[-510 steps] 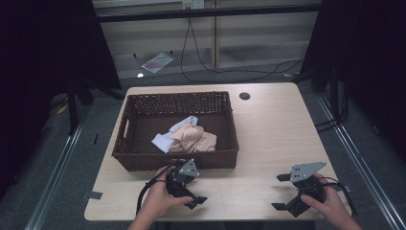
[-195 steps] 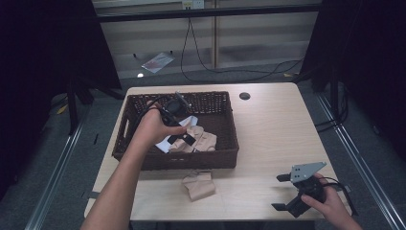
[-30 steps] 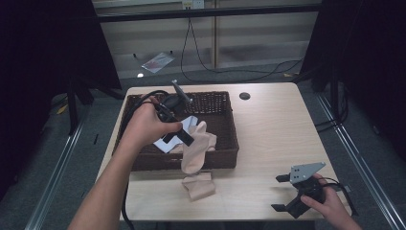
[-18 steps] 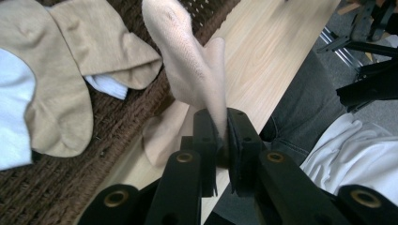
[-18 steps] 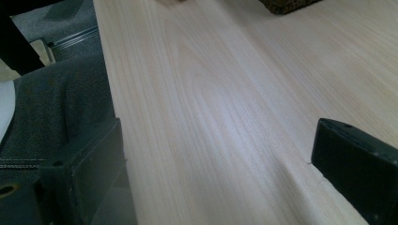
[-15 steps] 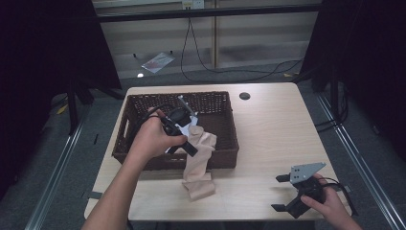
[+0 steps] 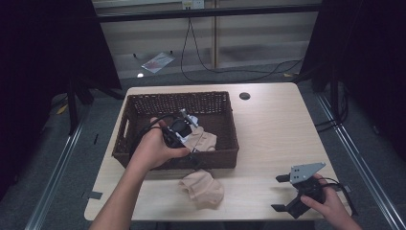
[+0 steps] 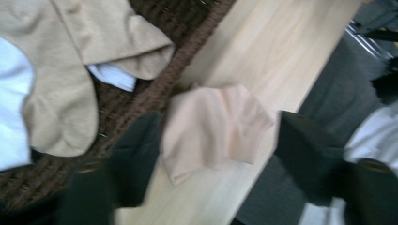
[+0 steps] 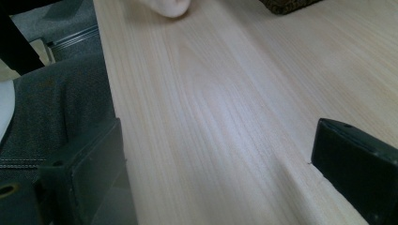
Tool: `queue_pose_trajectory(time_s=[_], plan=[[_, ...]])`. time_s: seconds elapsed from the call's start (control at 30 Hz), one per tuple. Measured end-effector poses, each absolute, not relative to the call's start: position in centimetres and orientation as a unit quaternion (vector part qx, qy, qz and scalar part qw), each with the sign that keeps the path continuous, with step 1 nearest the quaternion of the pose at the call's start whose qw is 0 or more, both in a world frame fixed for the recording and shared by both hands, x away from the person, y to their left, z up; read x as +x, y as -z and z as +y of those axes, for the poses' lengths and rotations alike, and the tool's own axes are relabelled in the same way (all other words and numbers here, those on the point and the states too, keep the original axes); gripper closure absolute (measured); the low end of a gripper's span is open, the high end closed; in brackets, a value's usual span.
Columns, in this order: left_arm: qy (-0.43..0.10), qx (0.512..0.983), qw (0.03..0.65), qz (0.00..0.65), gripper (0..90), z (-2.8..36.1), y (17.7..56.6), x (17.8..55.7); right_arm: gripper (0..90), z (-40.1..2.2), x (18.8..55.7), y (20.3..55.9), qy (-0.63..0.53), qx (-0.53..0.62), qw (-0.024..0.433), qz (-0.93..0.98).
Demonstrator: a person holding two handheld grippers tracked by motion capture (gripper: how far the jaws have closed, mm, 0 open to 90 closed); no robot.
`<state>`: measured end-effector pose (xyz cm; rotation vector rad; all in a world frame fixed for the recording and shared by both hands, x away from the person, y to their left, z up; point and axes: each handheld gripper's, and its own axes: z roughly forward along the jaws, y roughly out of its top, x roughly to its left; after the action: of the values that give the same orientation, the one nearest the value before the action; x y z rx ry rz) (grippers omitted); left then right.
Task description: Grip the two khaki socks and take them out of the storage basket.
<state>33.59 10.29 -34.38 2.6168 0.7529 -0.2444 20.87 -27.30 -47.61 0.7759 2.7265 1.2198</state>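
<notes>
Since half a second ago, the left gripper (image 7: 184, 136) has let go of the beige stocking it was drawing over the basket's near wall, and that stocking now lies crumpled with the earlier one in a beige pile (image 7: 202, 188) on the table (image 7: 277, 124), just outside the wicker basket (image 7: 136, 105) at about 6 o'clock from the basket's middle. The left hand (image 7: 155, 146) holds its gripper low over the near wall of the basket. In the left gripper view its jaws stand wide apart with nothing between them; the pile (image 8: 213, 129) lies on the wood beyond them, touching the basket's brown rim (image 8: 187, 61).

Inside the basket, more beige socks (image 8: 70, 61) rest on the woven floor with white fabric (image 8: 14, 108) partly under them; in the high view they sit toward the basket's 4 o'clock corner.

The right gripper (image 7: 297, 194) sits at the table's 5 o'clock corner, in the right hand (image 7: 330, 203), where it was before. Its jaws are wide open and empty over bare wood in the right gripper view, well apart from the pile (image 9: 169, 7).
</notes>
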Motion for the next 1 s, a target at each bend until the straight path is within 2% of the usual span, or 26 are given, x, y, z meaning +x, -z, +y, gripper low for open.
queue_pose_trajectory(time_s=[0.3, 0.43, 1.0], plan=[[0.079, 0.933, 0.231, 0.264, 15.8, 11.8, 35.8, 32.7, 2.7, -27.2, 20.9, 47.7, -0.395, 0.250, 0.026, 0.884], [0.080, 0.927, 0.249, 0.270, 14.1, 12.5, 36.6, 32.4, 2.7, -27.2, 20.9, 47.6, -0.395, 0.250, 0.026, 0.884], [0.063, 0.930, 0.260, 0.251, 9.3, 13.3, 40.6, 29.8, 2.7, -27.1, 20.9, 47.8, -0.393, 0.250, 0.025, 0.885]])
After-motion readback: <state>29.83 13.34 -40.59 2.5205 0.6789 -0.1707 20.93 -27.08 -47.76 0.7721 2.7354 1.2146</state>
